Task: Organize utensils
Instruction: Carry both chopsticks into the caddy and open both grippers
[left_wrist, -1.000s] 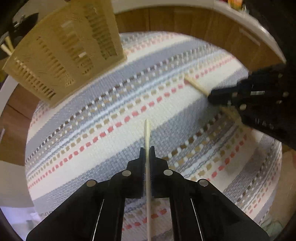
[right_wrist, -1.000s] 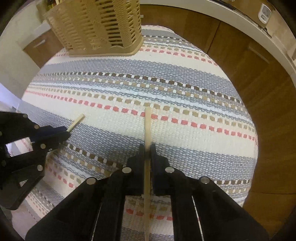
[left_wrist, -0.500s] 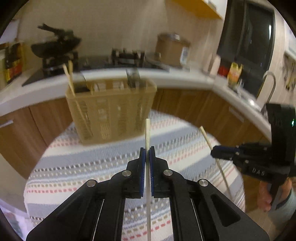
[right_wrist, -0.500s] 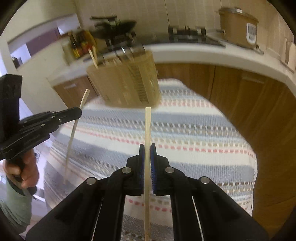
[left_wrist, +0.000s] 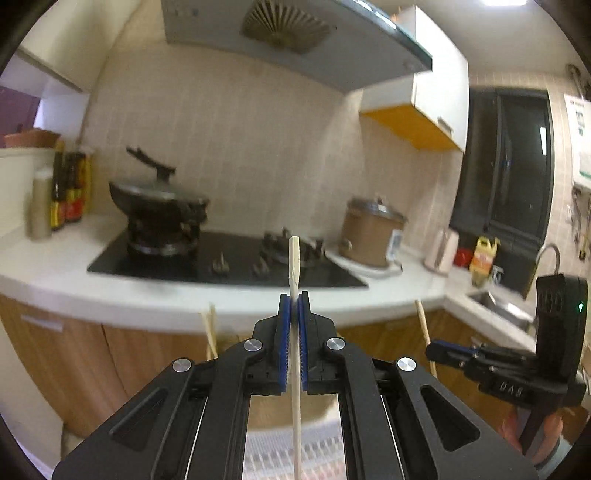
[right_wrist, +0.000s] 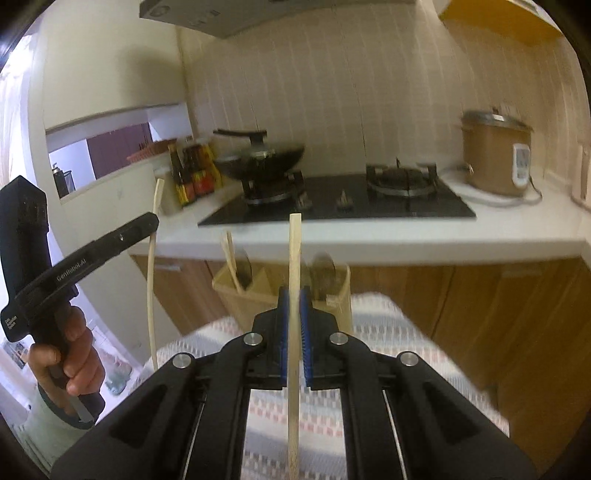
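My left gripper (left_wrist: 294, 301) is shut on a pale wooden chopstick (left_wrist: 294, 266) that stands upright between its blue pads. My right gripper (right_wrist: 294, 295) is shut on a second wooden chopstick (right_wrist: 294, 251), also upright. Each gripper shows in the other's view: the right one (left_wrist: 430, 349) at the right with its chopstick (left_wrist: 423, 328), the left one (right_wrist: 155, 221) at the left with its chopstick (right_wrist: 150, 280). The beige slotted utensil basket (right_wrist: 258, 291) stands on the striped cloth beyond my right gripper, with chopsticks and other utensils in it. In the left wrist view it is mostly hidden behind the fingers.
The striped cloth (right_wrist: 388, 332) covers the round table below. Behind it runs a white counter (right_wrist: 406, 236) over wooden cabinets, with a black hob, a wok (right_wrist: 258, 158), sauce bottles (right_wrist: 192, 173) and a brown cooker (right_wrist: 495, 158). A sink (left_wrist: 498, 306) is at the right.
Both grippers have lifted off the cloth and tilted upward with their chopsticks. The views now face the counter and wall, and the basket has dropped low in the frames.
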